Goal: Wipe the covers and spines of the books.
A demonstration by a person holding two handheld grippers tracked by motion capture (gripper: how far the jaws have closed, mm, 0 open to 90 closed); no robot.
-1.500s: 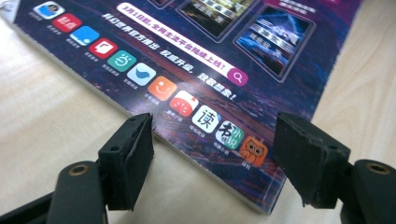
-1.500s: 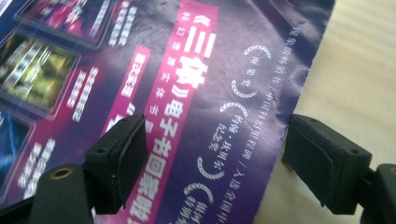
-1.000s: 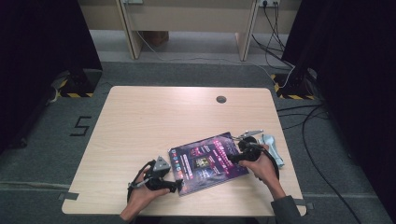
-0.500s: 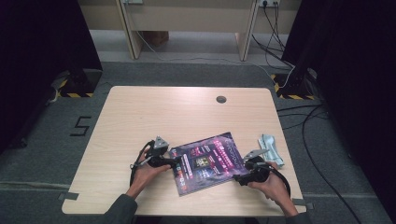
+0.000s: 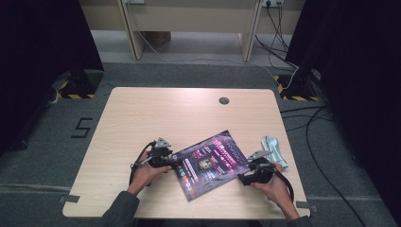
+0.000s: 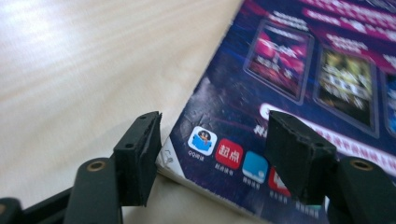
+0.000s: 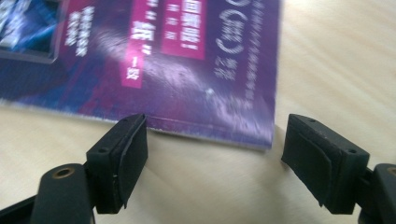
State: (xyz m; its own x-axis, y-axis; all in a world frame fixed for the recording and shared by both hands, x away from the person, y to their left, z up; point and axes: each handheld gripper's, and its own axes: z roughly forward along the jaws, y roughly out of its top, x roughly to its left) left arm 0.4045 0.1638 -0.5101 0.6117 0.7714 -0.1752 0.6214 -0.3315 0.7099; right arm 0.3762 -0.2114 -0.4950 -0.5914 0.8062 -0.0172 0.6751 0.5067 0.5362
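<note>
A purple magazine (image 5: 208, 163) lies flat and skewed on the wooden table (image 5: 142, 118), near its front edge. My left gripper (image 5: 174, 163) is at the magazine's left corner. In the left gripper view that corner (image 6: 303, 70) sits between the jaws of the left gripper (image 6: 212, 154), which have just been closing; the pads do not press on it. My right gripper (image 5: 241, 177) rests low on the table at the magazine's right corner. In the right gripper view the right gripper (image 7: 215, 158) stands open, its jaws just having widened, with the magazine's edge (image 7: 163, 60) just beyond the fingertips.
A folded pale cloth (image 5: 273, 150) lies on the table right of the magazine, close to the right hand. A round cable hole (image 5: 224, 100) sits near the far edge. Cables trail on the floor at the right.
The left hand moved away from the person and right, up to the magazine's left corner. The right hand slid toward the person along the magazine's right side. The magazine stayed put.
</note>
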